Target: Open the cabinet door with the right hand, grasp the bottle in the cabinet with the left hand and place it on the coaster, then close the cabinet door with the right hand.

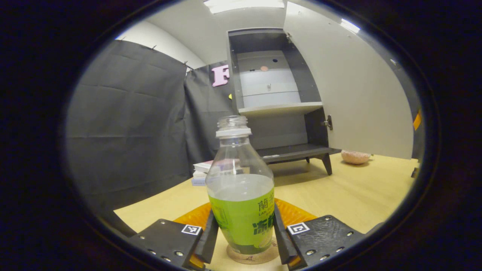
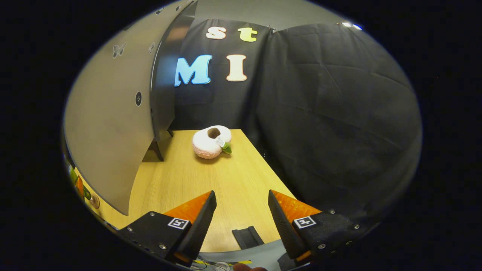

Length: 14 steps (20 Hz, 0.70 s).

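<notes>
Left gripper view: the left claw (image 1: pixel 241 235) has its two fingers against either side of the bottle (image 1: pixel 241 195), pinching it low on the green label.
Bottle position: upright, its base resting on the round coaster (image 1: pixel 251 257), which lies on the tabletop (image 1: pixel 350 195) between the fingers.
Bottle contents: clear liquid fills it to about half, just above the label; the neck is open with no cap on, only a white ring below the thread.
Cabinet: the cabinet (image 1: pixel 276 98) stands on short legs at the far side of the tabletop, its door (image 1: pixel 348 82) swung wide open to the right.
Cabinet contents: the upper and lower compartments look bare; I see nothing left standing inside.
Right gripper view: the right claw (image 2: pixel 241 218) is spread with nothing between its fingers, hovering over the tabletop beside the outer face of the open door (image 2: pixel 109 128).
Other things: a plush doughnut-shaped toy (image 2: pixel 211 141) lies on the tabletop past the door; a small stack of books (image 1: pixel 201 171) sits left of the cabinet.
Done, by my reading: door opened, bottle taken out and set on the coaster.
Left to do: release the bottle, draw the left claw clear, then push the door shut with the right claw.
Risk: the uncapped bottle could spill if nudged on release.
</notes>
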Each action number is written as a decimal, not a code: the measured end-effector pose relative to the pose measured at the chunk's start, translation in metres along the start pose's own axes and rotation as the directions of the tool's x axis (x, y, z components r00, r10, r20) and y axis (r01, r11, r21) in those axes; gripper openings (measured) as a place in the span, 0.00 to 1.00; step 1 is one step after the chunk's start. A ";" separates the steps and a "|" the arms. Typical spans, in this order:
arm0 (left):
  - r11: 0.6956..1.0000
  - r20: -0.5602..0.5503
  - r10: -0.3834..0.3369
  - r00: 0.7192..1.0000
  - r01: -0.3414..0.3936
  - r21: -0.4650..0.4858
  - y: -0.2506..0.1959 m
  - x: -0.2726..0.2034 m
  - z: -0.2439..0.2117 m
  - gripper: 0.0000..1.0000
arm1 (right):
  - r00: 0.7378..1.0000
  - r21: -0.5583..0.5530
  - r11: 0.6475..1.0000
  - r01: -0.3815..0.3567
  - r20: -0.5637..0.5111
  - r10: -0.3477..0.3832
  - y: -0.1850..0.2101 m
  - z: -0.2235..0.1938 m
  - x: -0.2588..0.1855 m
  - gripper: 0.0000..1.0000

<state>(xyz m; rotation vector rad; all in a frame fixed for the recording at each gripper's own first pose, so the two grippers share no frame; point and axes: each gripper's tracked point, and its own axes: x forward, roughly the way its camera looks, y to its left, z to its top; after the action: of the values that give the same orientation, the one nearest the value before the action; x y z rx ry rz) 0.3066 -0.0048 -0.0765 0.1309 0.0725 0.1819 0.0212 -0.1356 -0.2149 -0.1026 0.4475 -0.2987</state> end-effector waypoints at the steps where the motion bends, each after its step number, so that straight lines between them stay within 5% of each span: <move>1: 1.000 -0.014 0.003 1.000 -0.003 0.003 0.001 0.002 -0.003 0.71 | 1.000 -0.005 1.000 -0.005 -0.010 0.005 0.004 -0.003 -0.001 0.86; 4: 1.000 -0.017 -0.012 1.000 0.012 -0.001 0.000 0.009 -0.005 0.70 | 1.000 -0.019 1.000 -0.012 -0.018 0.011 0.014 -0.008 -0.001 0.86; 5: 1.000 -0.016 -0.010 1.000 0.010 -0.007 0.001 0.008 -0.009 0.76 | 1.000 -0.027 1.000 -0.012 -0.021 0.012 0.016 -0.010 0.001 0.87; 6: 1.000 -0.014 -0.007 1.000 0.007 -0.015 0.002 0.009 -0.011 0.70 | 1.000 -0.034 0.999 -0.009 -0.024 0.008 0.018 -0.013 0.002 0.87; 7: 1.000 -0.013 -0.005 1.000 0.004 -0.028 0.002 0.008 -0.013 0.77 | 1.000 -0.034 0.999 -0.009 -0.030 0.008 0.019 -0.015 0.003 0.87; 9: 0.999 -0.011 0.005 1.000 -0.005 -0.050 0.006 0.007 -0.014 0.66 | 0.999 -0.036 0.999 -0.009 -0.039 0.008 0.025 -0.018 0.003 0.88; 11: 0.999 -0.012 0.007 1.000 -0.008 -0.052 0.010 0.007 -0.013 0.82 | 0.999 -0.059 0.998 -0.017 -0.036 0.015 0.031 -0.015 0.003 0.88; 14: 0.998 0.009 -0.013 1.000 0.013 -0.067 0.006 0.005 -0.003 0.76 | 0.999 -0.062 0.998 -0.012 -0.034 0.010 0.033 -0.013 0.006 0.89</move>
<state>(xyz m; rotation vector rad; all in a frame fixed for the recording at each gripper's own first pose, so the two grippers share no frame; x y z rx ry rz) 0.3100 0.0028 -0.0792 0.0645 0.0586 0.1704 0.0296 -0.1067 -0.2345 -0.1560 0.4907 -0.2760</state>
